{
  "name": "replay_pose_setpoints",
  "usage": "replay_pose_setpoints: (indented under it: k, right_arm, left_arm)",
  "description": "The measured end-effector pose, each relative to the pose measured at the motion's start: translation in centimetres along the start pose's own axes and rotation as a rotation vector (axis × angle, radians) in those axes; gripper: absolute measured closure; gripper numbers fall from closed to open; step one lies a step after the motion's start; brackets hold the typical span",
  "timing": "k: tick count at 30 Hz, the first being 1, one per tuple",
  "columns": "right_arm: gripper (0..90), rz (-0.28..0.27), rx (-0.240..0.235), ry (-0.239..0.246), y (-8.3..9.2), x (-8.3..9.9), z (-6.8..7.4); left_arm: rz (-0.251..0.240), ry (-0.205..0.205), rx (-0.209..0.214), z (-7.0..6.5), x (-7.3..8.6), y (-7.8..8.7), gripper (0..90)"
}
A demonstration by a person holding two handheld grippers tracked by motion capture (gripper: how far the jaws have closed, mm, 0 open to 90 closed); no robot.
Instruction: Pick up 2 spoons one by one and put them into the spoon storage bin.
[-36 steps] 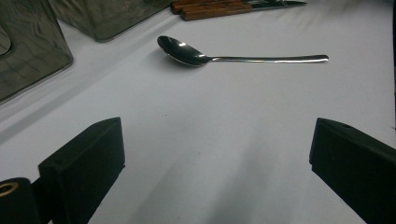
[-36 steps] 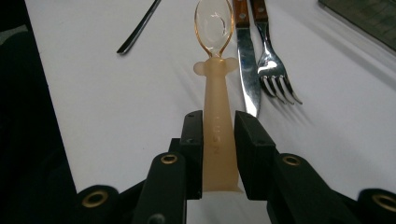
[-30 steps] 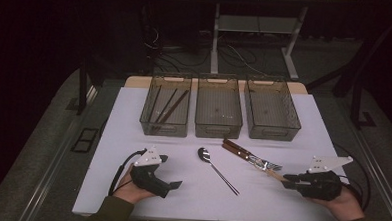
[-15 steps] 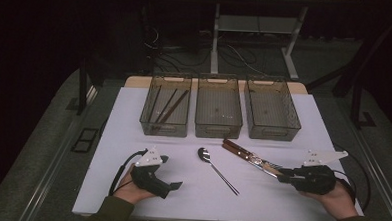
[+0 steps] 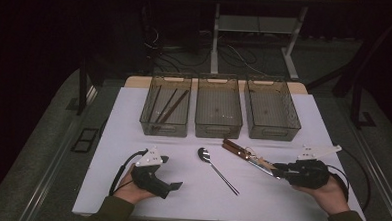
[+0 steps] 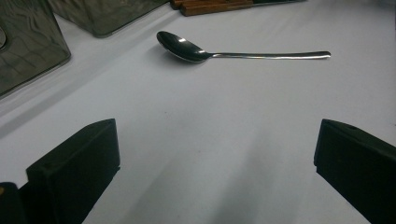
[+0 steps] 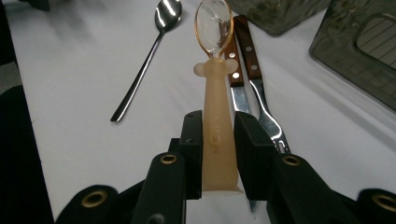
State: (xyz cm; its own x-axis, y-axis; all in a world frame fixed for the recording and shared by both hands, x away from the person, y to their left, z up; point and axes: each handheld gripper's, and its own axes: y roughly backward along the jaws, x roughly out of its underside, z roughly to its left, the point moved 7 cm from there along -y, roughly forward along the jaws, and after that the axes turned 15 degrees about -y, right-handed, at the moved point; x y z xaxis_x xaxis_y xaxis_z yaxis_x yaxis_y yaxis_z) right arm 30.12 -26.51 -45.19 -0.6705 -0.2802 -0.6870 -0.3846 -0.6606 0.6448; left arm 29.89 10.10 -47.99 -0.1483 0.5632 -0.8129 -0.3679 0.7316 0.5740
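Observation:
My right gripper [image 7: 218, 120] is shut on the beige handle of a small spoon [image 7: 215, 88] whose clear amber bowl points away from me. In the high view that gripper [image 5: 280, 170] sits at the right, holding the spoon [image 5: 264, 164] just over the table near a wooden-handled knife and fork [image 5: 237, 149]. These two [image 7: 246, 44] lie side by side under the held spoon. A metal spoon [image 5: 216, 169] lies in the middle of the white table [image 5: 133, 118]. My left gripper [image 5: 171, 185] rests at the front left, jaws open and empty, with the metal spoon [image 6: 210, 52] ahead of it.
Three smoky clear bins stand in a row at the back: the left bin [image 5: 148, 119] holds dark sticks [image 5: 170, 105], while the middle bin [image 5: 218, 126] and the right bin [image 5: 273, 129] look bare. The table's front edge runs just past both hands.
My right gripper has shifted a little left and away from the front edge with the beige spoon in its grip. The left gripper has stayed put.

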Motion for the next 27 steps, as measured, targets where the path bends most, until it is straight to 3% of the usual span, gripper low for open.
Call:
replay_pose_setpoints:
  k: [10, 27]
  right_arm:
    - [73.8, -0.033, -0.014, -0.017, -0.3, -1.5, 0.3]
    - [73.7, -0.064, 0.007, -0.017, -2.0, -4.7, 0.3]
  left_arm:
    - [-0.003, -0.001, 0.000, 0.0, 0.0, 0.0, 0.0]
    - [-0.003, -0.002, -0.001, 0.0, 0.0, 0.0, 0.0]
